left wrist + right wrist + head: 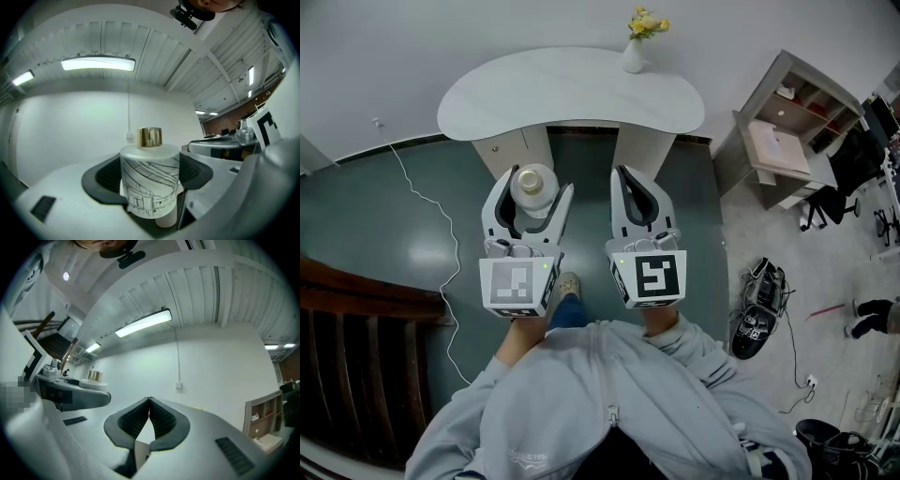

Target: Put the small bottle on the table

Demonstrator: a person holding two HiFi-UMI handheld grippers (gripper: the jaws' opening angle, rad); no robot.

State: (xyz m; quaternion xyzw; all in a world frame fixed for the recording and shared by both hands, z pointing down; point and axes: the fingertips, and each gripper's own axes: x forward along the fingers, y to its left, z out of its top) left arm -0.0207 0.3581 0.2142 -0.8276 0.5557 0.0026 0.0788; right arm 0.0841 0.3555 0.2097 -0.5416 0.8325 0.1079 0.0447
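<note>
The small bottle [532, 182] is frosted white with line drawings and a gold cap [149, 136]. It stands upright between the jaws of my left gripper [532, 194], which is shut on its body [150, 180]. My right gripper [638, 180] is beside it on the right, shut with nothing held; its dark pads [159, 418] meet at the tips. Both grippers hover over the green floor, just short of the near edge of the white kidney-shaped table [572, 94]. In the right gripper view the bottle's cap [95, 375] shows at far left.
A white vase of yellow flowers [635, 49] stands at the table's far edge. A shelf unit [787, 122] and an office chair [834, 187] are at the right. Black gear [757, 309] lies on the floor. A white cable [422, 206] trails at left, near dark woodwork [356, 328].
</note>
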